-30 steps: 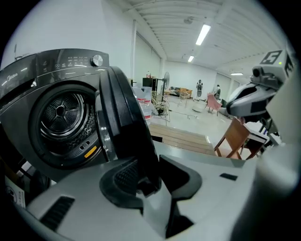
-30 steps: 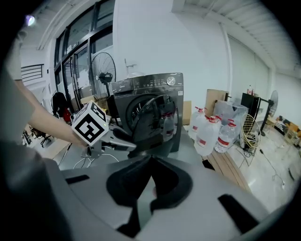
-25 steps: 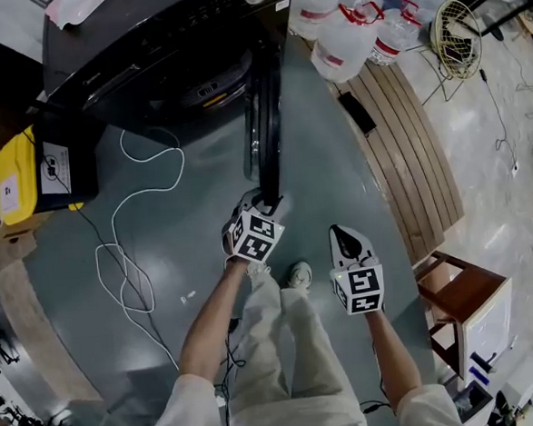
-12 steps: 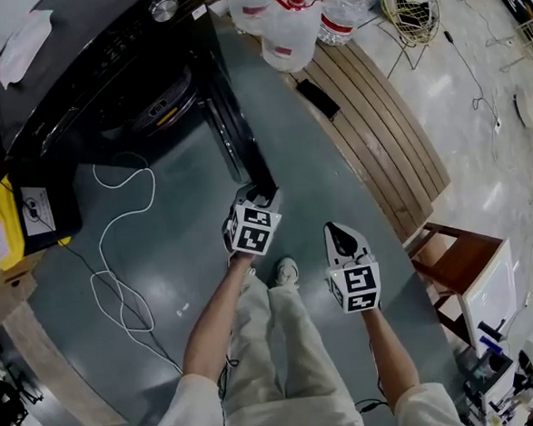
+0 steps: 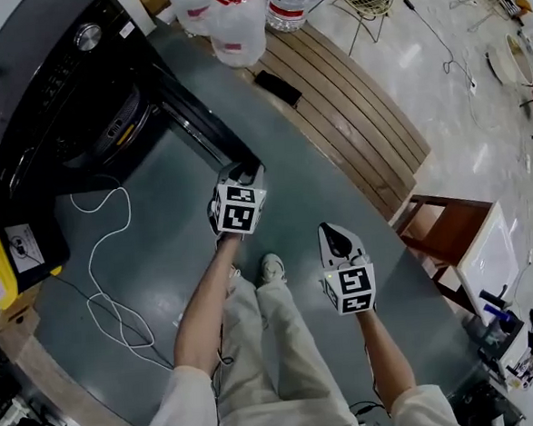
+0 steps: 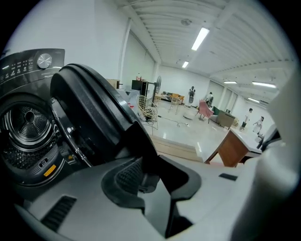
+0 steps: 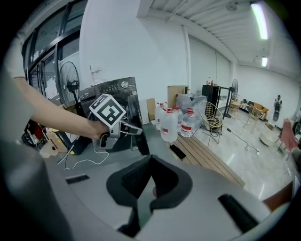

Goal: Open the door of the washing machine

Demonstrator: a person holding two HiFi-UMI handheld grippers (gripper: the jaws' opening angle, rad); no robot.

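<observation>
Head view: from above, facing steeply down on the floor (image 5: pixel 293 197) and washer (image 5: pixel 67 94). Left gripper view: low, hard against the door (image 6: pixel 94 117), facing the drum (image 6: pixel 28 127) and hall. Right gripper view: farther back, facing the washer and bottles (image 7: pixel 171 124). The washer is common to all three, the bottles to the head and right gripper views.

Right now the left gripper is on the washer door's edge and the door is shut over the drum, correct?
No. The door is swung open, leaving the drum exposed, as the left gripper view shows. The left gripper is on the door's edge; its jaws have just been closing with that edge between them.
</observation>
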